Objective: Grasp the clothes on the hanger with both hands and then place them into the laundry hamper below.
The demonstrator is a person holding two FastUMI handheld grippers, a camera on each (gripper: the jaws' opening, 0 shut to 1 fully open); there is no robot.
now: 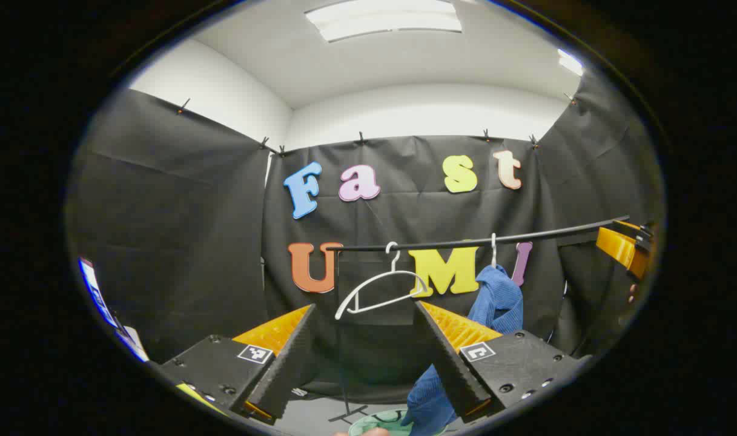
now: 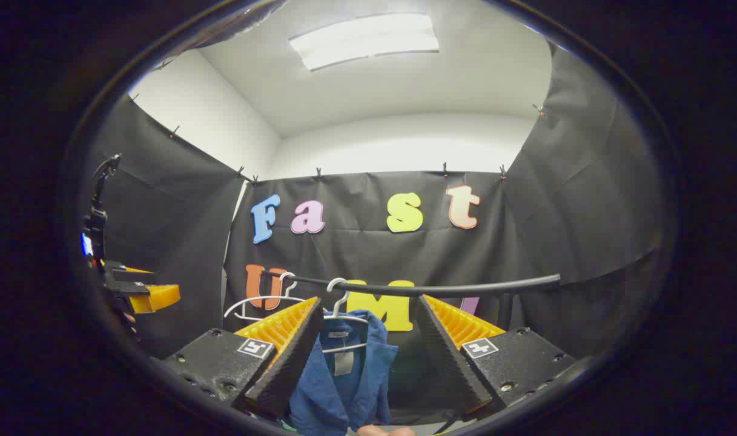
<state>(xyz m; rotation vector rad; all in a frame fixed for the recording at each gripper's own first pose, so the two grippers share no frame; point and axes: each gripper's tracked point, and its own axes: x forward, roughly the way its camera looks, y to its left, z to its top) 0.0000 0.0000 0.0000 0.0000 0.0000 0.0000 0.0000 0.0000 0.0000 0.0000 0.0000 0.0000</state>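
Both grippers were up and facing the rail point(image 2: 416, 289), jaws spread wide and nothing between them. In the right gripper view, the right gripper point(image 2: 368, 357) looked straight at the blue garment point(image 2: 350, 375), which hung on a white hanger point(image 2: 339, 303) hooked over the rail, its collar sitting just beyond the gap between the fingers. Beside it, farther along the rail, hung an empty hanger point(image 2: 265, 303). The left gripper point(image 1: 365, 357) faced that bare hanger in its own view, with the blue cloth off to one side, draping down past one finger toward the green rim of the laundry hamper point(image 1: 380, 424) at the bottom edge.

So the grasp had not begun — this looked like the approach. To do it well, I'd judge the left gripper needed to swing toward the garment so each gripper took one shoulder, near the hanger's ends and not the collar. Closing on a good fold of cloth, rather than a thin edge, should stop it slipping. Then lifting the fabric up and off the hanger arms — not tugging downward — would keep the hook from jumping off the rail. The hamper seemed to sit below, so the drop looked short.
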